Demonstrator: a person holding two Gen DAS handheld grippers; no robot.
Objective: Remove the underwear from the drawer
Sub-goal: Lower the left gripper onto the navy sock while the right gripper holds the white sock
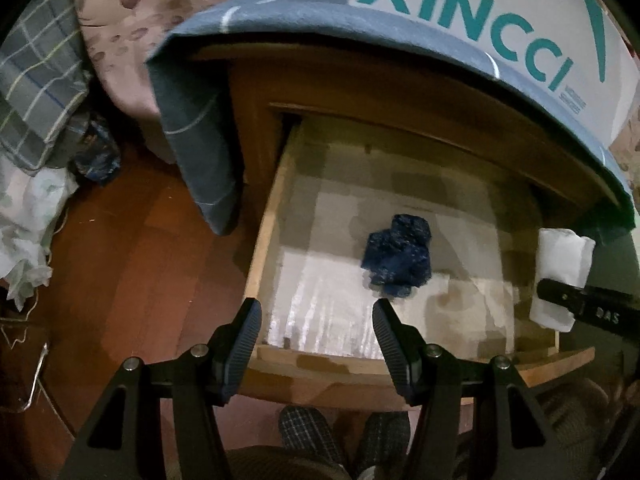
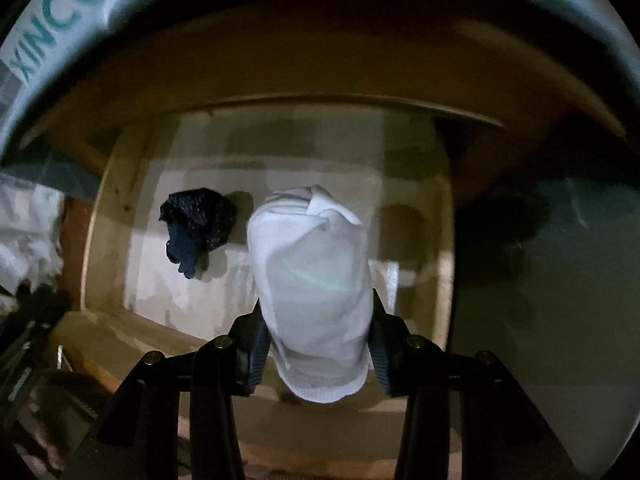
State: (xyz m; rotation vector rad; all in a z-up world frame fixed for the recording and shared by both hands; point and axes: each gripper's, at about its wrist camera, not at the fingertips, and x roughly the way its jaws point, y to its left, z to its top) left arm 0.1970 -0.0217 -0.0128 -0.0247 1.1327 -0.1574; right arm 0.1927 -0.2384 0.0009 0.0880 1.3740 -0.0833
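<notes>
The right gripper has its jaws pinching the rolled white underwear above the open drawer, so a loosening roll could drop back beside the dark blue pair, while the left gripper hangs spread and empty.

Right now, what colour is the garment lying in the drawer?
Dark blue garment, speckled lighter; the left wrist view shows it best.

White rolled underwear lifted above open drawer; dark blue bundle inside.
</notes>
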